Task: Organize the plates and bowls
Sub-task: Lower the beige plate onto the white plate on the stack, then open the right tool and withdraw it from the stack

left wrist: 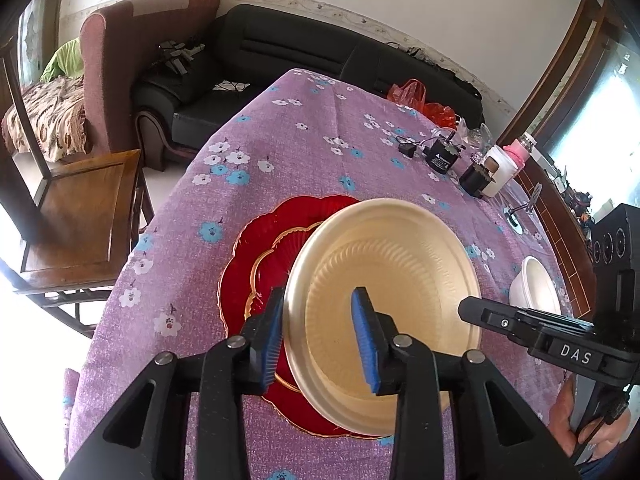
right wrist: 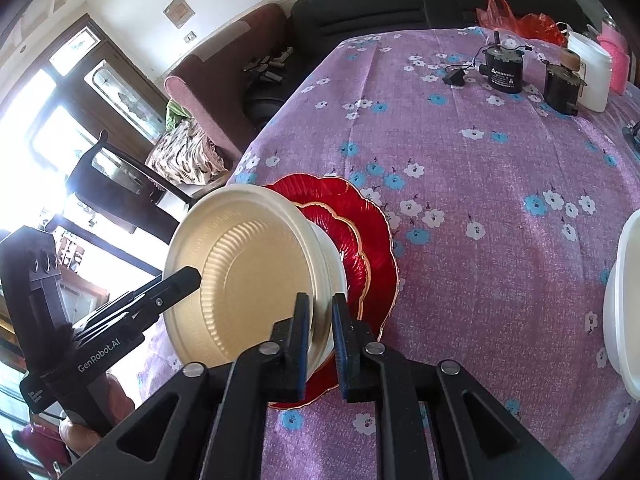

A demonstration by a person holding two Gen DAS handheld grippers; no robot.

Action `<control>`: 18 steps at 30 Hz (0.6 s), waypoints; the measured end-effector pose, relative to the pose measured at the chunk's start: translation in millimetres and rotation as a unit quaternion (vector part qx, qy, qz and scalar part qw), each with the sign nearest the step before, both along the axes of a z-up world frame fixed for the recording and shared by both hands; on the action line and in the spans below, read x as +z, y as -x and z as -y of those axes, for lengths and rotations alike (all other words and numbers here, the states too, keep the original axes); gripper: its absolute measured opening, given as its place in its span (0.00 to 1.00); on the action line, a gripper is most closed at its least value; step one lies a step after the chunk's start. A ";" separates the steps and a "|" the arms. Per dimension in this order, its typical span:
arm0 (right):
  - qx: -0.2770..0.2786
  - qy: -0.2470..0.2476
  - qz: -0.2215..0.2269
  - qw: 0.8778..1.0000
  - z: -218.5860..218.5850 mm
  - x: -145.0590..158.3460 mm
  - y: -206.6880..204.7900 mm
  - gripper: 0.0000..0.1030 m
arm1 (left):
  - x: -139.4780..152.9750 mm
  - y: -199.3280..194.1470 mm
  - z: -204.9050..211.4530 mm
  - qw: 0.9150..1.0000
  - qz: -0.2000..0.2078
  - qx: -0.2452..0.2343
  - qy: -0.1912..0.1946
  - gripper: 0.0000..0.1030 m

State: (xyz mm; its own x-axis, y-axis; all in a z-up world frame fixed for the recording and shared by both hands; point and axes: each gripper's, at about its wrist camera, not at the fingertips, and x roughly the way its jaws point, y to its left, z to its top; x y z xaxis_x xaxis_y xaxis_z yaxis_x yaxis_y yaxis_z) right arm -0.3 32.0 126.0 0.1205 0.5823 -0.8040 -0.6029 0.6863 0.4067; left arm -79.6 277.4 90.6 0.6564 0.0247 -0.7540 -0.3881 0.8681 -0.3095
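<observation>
A cream bowl with a gold inside point(left wrist: 384, 304) point(right wrist: 248, 276) is held over two stacked red scalloped plates point(left wrist: 264, 252) point(right wrist: 360, 232) on the purple flowered tablecloth. My left gripper point(left wrist: 320, 336) is open, its fingers straddling the bowl's near rim with gaps on both sides. My right gripper point(right wrist: 320, 344) is shut on the bowl's rim, one finger inside and one outside. The right gripper also shows in the left wrist view point(left wrist: 464, 308); the left gripper shows in the right wrist view point(right wrist: 188, 280). A second white bowl point(left wrist: 536, 288) point(right wrist: 624, 312) sits to the right.
At the table's far end stand two small black motors point(left wrist: 442, 156) point(right wrist: 502, 70), a white jar point(left wrist: 500, 168) point(right wrist: 592, 68), a pink bottle point(left wrist: 520, 148) and red plastic bags point(left wrist: 420, 100). A wooden chair point(left wrist: 80, 216) stands left of the table; a black sofa point(left wrist: 280, 52) lies behind.
</observation>
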 end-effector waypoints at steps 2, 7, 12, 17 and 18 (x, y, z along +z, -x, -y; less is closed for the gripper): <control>0.000 0.000 0.001 1.000 0.0 0.3 0.0 0.16 | 0.5 0.5 -0.3 1.000 0.001 0.002 -0.001 0.34; -0.002 -0.005 0.004 1.000 3.8 2.8 -1.1 0.18 | 6.0 3.2 0.6 1.000 0.006 0.004 -0.006 0.38; -0.005 -0.010 0.010 1.000 10.0 8.7 1.2 0.19 | 11.5 5.8 4.1 1.000 0.011 0.004 -0.011 0.38; -0.011 -0.023 0.009 1.000 20.4 13.7 1.8 0.19 | 17.3 7.7 10.4 1.000 0.015 0.002 -0.017 0.38; -0.013 -0.025 0.008 1.000 23.0 14.5 1.8 0.19 | 18.6 7.5 11.6 1.000 0.016 0.001 -0.018 0.38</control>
State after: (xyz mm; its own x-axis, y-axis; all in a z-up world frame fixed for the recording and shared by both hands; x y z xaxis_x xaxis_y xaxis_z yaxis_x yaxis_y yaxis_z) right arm -2.0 9.0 140.5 0.1483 0.6187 -0.7715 -0.5925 0.6802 0.4316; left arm -87.2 265.8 109.2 0.6801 0.0533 -0.7312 -0.3801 0.8785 -0.2896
